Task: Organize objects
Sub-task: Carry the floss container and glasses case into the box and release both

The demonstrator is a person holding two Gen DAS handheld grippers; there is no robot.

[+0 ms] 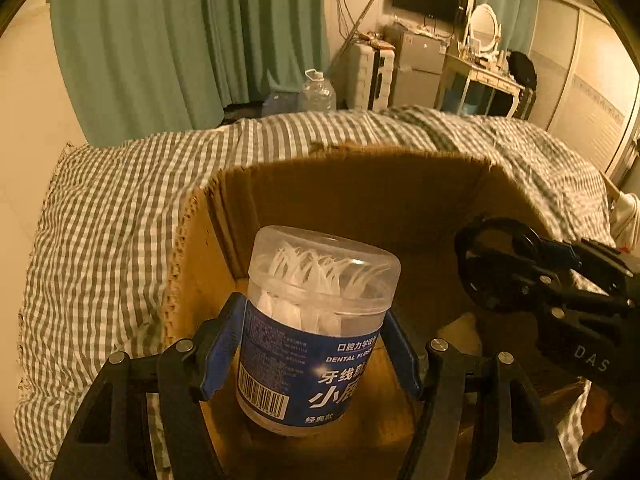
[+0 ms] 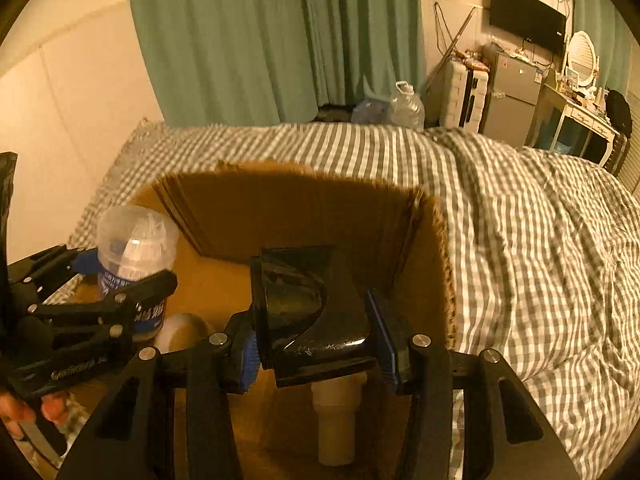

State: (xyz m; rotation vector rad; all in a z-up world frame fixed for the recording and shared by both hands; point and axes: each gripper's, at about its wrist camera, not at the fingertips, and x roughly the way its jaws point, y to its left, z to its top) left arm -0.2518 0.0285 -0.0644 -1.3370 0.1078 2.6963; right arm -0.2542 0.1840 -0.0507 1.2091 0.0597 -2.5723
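Broadly, a bed covered in a grey-and-white checked blanket (image 1: 120, 216) fills the scene, with green curtains (image 2: 248, 40) hanging behind it. On the bed sits an open brown cardboard box (image 1: 360, 192), its torn flaps standing upright. Both grippers are held over the inside of this box.

The left gripper (image 1: 316, 348), black with blue-padded fingers (image 1: 222, 344), is clamped on a clear plastic jar of white dental floss picks with a blue label (image 1: 316, 328). The jar stands upright between the fingers, above the left part of the box interior; the right wrist view shows the same jar (image 2: 134, 256) in the same grasp.

The right gripper (image 2: 316, 340) is closed on a glossy black block with a curved hollow scooped into one face (image 2: 308, 304), held above the right half of the box. Below it, a pale cylindrical tube-like thing (image 2: 338, 420) is seen inside the box, and a roll of pale tape (image 2: 180, 332) lies on the box floor between the two grippers.
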